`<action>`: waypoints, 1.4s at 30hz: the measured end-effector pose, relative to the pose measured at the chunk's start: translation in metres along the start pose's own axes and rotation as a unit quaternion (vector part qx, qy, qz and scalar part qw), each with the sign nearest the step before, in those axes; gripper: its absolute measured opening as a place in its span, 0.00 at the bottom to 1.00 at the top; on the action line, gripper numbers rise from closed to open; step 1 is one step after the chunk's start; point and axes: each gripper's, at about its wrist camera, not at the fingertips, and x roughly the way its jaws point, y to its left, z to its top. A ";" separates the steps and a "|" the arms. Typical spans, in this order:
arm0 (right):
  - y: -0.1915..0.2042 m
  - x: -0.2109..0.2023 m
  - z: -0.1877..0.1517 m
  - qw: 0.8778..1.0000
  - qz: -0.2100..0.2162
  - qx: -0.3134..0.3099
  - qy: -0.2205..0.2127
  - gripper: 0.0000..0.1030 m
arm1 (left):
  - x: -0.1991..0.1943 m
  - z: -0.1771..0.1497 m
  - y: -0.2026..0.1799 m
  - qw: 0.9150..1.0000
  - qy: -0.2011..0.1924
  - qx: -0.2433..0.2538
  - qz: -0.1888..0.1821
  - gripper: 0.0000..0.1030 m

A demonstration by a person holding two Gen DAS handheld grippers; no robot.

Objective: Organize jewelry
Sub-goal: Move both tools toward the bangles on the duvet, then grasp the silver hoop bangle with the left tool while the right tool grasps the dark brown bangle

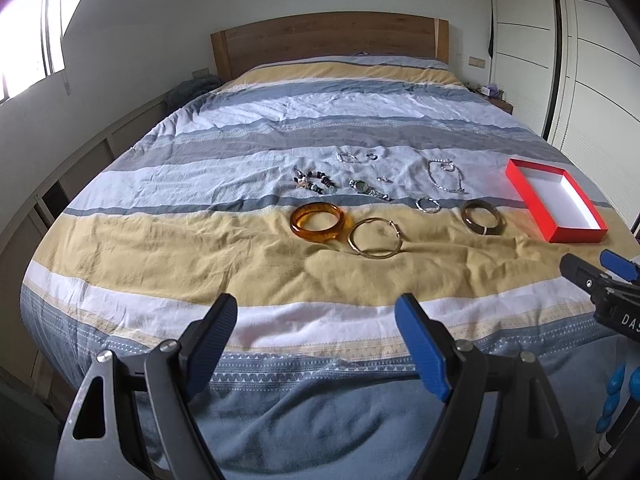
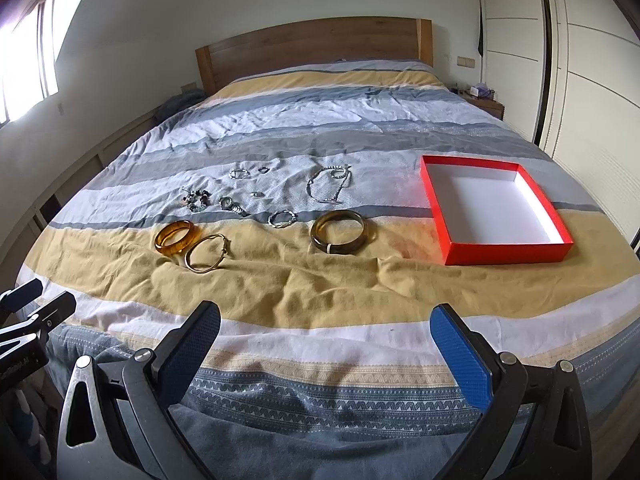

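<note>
Left claw (image 1: 315, 324): fingers stood wide apart, holding nothing, above the near edge of the bed (image 1: 160, 264).
Right claw (image 2: 326, 332): fingers also wide apart, empty, above the same near edge, just to the right of the left one.
Red box (image 2: 506, 254): one, open and empty, white inside; it lay on the right part of the bed, close to the right edge.
Open room: a wide yellow and white band of bedcover was free between both claws and the jewelry; the far half of the bed up to the headboard (image 2: 316, 44) was free too.
Big bangles: three on the yellow stripe, namely one amber bangle (image 1: 322, 219), one thin gold hoop (image 1: 375, 237) touching it, and one dark olive bangle (image 2: 339, 232) nearer to the box.
Small silver bracelet (image 2: 283, 217): one, between the hoop and the dark bangle, a little farther back.
Chain necklace (image 2: 328, 186): one, behind the dark bangle.
Watch (image 2: 232, 205): one, with a metal band.
Beaded bracelet (image 2: 197, 200): one, just left of the watch.
Small silver pieces: three in the back row, too small to tell their kind.
Edges: the jewelry lay in the middle, well apart from the left edge.
</note>
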 end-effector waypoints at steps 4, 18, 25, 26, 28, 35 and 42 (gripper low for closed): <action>-0.004 0.018 0.008 1.000 0.005 0.000 0.008 1.00 | 0.025 0.013 -0.001 1.000 0.021 -0.010 -0.008 0.78; -0.030 0.129 0.053 0.998 0.026 0.023 0.061 0.65 | 0.147 0.046 -0.011 0.990 0.101 -0.094 -0.028 0.68; -0.049 0.189 0.070 0.996 0.020 0.032 0.082 0.53 | 0.202 0.045 -0.017 0.983 0.143 -0.109 -0.025 0.56; -0.051 0.197 0.071 0.995 0.021 0.035 0.086 0.49 | 0.207 0.045 -0.017 0.983 0.147 -0.109 -0.024 0.56; -0.053 0.210 0.071 0.994 0.025 0.036 0.096 0.43 | 0.215 0.044 -0.019 0.982 0.156 -0.105 -0.020 0.55; -0.043 0.231 0.066 0.994 0.019 -0.004 0.111 0.33 | 0.223 0.042 -0.025 0.984 0.154 -0.092 -0.015 0.49; -0.034 0.222 0.063 0.992 0.022 -0.031 0.118 0.11 | 0.210 0.042 -0.031 0.987 0.140 -0.072 -0.021 0.12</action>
